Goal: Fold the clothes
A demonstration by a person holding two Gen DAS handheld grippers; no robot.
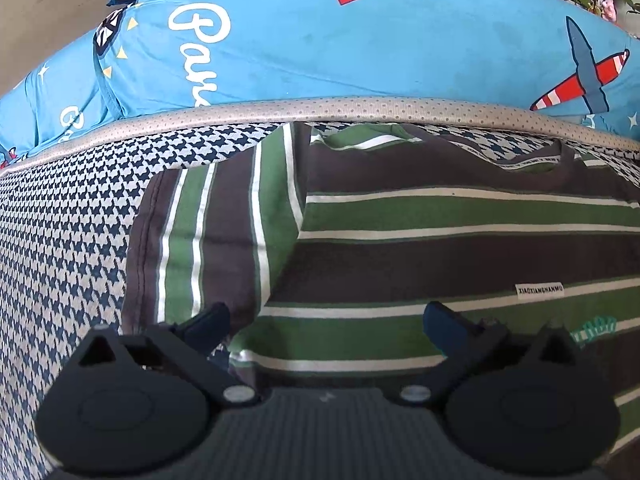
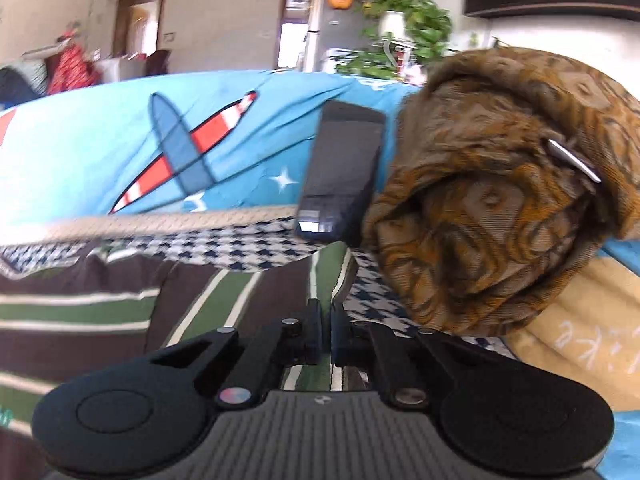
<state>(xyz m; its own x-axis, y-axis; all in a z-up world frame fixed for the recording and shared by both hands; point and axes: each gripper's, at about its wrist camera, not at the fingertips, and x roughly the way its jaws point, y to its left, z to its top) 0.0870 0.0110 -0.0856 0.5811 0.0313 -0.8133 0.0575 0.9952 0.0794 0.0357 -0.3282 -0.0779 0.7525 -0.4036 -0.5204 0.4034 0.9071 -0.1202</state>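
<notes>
Two grippers work over a striped shirt [image 1: 440, 256] spread across the lower centre on a houndstooth mattress [image 1: 72, 232]. The left gripper [image 1: 326, 322], at the bottom, has its jaws wide apart above the cloth, gripping nothing. The right gripper [image 2: 326, 320] is pinched closed on the shirt's raised sleeve edge. A phone [image 2: 340, 172] leans on the blue quilt [image 2: 80, 152] behind, at centre.

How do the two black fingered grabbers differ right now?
The left gripper has its fingers spread wide with nothing between them, above the striped shirt; the right gripper has its fingers pressed together, pinching a raised fold of that shirt. The left one faces the flat body of the shirt; the right one is at its edge, near a phone. Both are black and look alike.
</notes>
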